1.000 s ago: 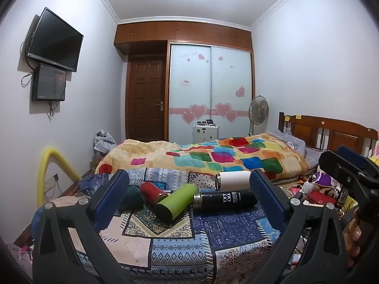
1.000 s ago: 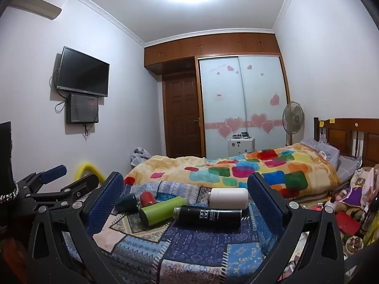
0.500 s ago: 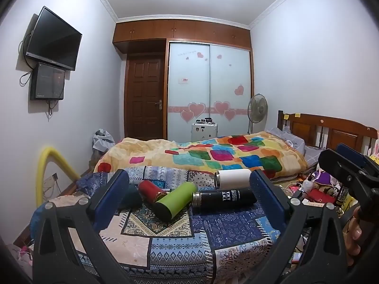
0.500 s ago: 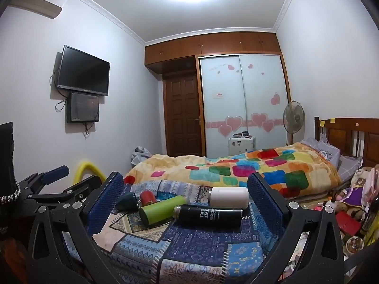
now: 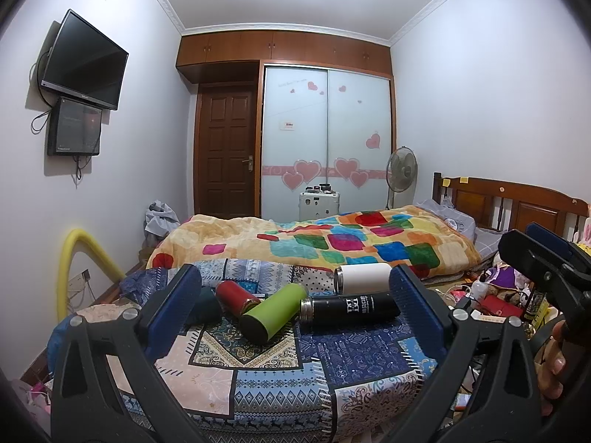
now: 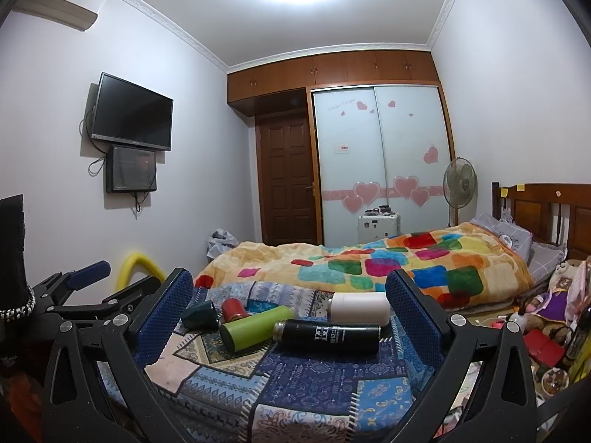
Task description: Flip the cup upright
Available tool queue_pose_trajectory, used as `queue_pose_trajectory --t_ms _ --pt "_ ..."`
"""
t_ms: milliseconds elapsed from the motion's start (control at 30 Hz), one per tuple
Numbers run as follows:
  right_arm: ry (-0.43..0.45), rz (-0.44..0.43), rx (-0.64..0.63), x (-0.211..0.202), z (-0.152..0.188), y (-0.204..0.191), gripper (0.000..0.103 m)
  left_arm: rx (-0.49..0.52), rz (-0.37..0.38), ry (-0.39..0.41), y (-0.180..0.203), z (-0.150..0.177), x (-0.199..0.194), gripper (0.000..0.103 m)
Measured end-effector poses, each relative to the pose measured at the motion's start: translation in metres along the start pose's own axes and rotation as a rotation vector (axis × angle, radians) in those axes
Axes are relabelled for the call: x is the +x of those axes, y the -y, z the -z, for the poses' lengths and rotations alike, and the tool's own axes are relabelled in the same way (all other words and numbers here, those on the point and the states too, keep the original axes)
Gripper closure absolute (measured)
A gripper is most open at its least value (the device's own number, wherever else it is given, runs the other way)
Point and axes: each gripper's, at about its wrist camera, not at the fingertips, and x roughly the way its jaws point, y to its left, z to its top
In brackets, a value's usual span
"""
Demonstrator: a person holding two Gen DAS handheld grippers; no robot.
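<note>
Five cups lie on their sides on the patchwork cloth (image 5: 258, 380), none upright: a black cup (image 5: 349, 307), a white cup (image 5: 364, 278), a green cup (image 5: 272, 312), a red cup (image 5: 236, 297) and a dark teal cup (image 5: 205, 306). Both tools are spread wide and hold nothing; the left gripper (image 5: 293, 304) and the right gripper (image 6: 289, 317) each frame the group between their blue pads, apart from every cup. Which cup is meant cannot be told from the task wording. The black cup is the nearest candidate to both tools: it lies ahead and slightly right of centre in the left wrist view, and close to centre in the right wrist view (image 6: 327, 337). Its long axis runs crosswise to both pairs of fingers, steel neck to the left and base to the right, with the base end near the right-hand pad. The white cup lies just behind it, roughly parallel, and appears to touch or nearly touch it. The green cup lies obliquely, base toward the cameras, its neck close to the black cup's neck. Judgement: the right gripper is marginally better placed, being more squarely lined up on the black cup. A grip across the body would require the tool to be rolled, since the fingers now open along the cup's length. Risk: rolling cups on soft cloth.
</note>
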Motion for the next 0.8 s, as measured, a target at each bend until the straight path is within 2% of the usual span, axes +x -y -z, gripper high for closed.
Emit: queue_pose_trajectory --t_ms 800 --pt "0.003 -0.007 -0.001 -0.0016 -0.002 -0.0032 0.0 -0.004 -0.008 0.003 -0.0026 0.0006 -0.0022 0.0"
